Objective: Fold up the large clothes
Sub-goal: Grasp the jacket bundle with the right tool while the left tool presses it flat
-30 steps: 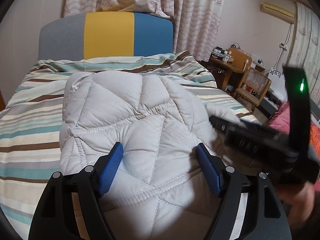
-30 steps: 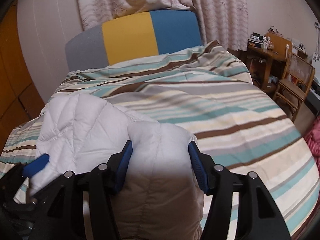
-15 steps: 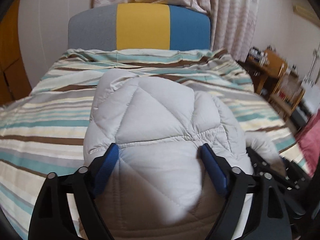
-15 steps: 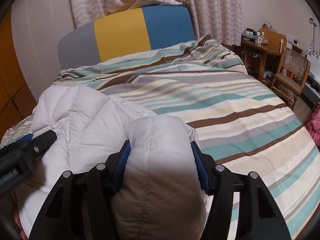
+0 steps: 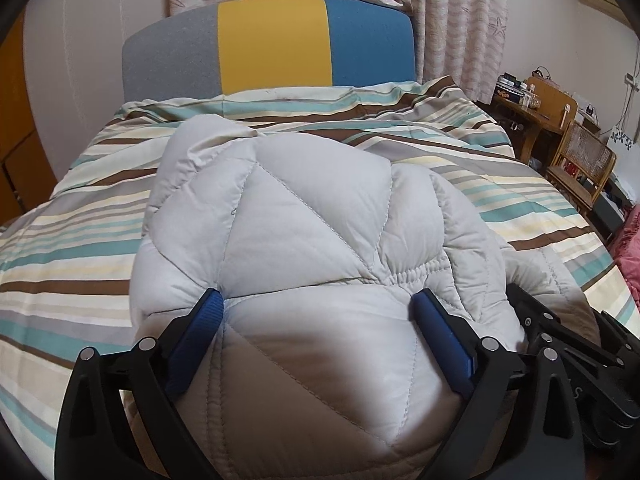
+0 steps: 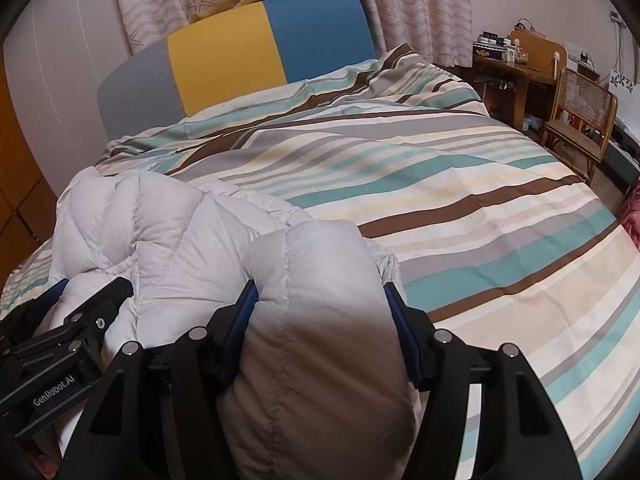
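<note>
A striped bed fills the room, desk and chair at right. The quilted jacket lies at its near left. The left gripper has just been widening, jacket bulging between its blue pads; contact is unclear. The right gripper clamps a padded fold, its lower part hidden.

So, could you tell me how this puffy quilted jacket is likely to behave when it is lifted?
The quilted jacket looks puffy, so probably light and springy. It bulges between the right gripper pads, so it would likely sag and unfold.
</note>
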Tool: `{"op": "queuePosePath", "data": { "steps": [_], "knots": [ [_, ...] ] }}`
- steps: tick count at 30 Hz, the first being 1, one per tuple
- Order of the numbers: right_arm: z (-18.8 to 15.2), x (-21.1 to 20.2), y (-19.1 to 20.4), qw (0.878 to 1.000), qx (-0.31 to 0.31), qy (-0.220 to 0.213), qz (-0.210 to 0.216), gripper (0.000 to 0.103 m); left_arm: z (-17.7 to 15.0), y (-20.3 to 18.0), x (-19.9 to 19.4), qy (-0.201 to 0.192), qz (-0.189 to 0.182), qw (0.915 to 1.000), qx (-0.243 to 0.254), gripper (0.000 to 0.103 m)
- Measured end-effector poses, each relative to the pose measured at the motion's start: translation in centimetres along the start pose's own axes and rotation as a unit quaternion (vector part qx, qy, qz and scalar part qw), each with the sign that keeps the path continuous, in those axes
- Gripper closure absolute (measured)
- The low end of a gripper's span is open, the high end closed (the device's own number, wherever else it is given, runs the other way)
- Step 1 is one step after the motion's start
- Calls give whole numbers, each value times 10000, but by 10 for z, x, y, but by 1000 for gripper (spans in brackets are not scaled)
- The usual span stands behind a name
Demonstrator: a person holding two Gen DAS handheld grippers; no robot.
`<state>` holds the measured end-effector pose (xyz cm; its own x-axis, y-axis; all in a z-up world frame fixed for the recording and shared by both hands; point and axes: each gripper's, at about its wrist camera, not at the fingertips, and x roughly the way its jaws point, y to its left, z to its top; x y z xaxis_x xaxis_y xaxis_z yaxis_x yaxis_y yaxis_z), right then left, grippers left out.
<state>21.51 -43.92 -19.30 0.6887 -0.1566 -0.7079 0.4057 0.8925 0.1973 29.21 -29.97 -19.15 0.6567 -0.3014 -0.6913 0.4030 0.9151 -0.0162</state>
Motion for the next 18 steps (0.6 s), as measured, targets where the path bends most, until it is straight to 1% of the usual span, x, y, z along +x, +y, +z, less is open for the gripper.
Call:
{"op": "queuePosePath", "data": {
  "steps": [6, 7, 9, 10, 12, 14, 15, 16, 18],
  "knots": [
    [1, -3, 2, 9999, -75, -44, -78, 43, -3, -2, -2, -118, 72, 9999, 37, 7],
    [3, -6, 4, 9999, -138, -6, -73, 41, -3, -2, -3, -125, 74, 9999, 36, 6],
    [11, -15, 6, 9997, -207, 124, -88, 42, -2, -2, -6, -127, 61, 9999, 38, 6],
    [15, -23, 6, 9998, -166, 94, -65, 46, -2, 0, -8, -139, 45, 9999, 5, 6],
    [27, -50, 7, 9995, 30, -203, 229, 48, -2, 2, -11, -169, 23, 9998, -62, 6],
    [37, -65, 18, 9981, -127, -421, 433, 53, -2, 1, -13, -204, 36, 9998, -71, 6],
    [41, -63, 26, 9977, -306, -378, 463, 55, -3, 1, -14, -220, 60, 9997, -60, 6],
    [43, -58, 30, 9977, -377, -307, 467, 59, -3, 0, -15, -228, 64, 9997, -59, 6],
    [43, -39, 36, 9976, -481, -116, 474, 61, -4, 3, -18, -258, 50, 9996, -114, 6]
  ]
}}
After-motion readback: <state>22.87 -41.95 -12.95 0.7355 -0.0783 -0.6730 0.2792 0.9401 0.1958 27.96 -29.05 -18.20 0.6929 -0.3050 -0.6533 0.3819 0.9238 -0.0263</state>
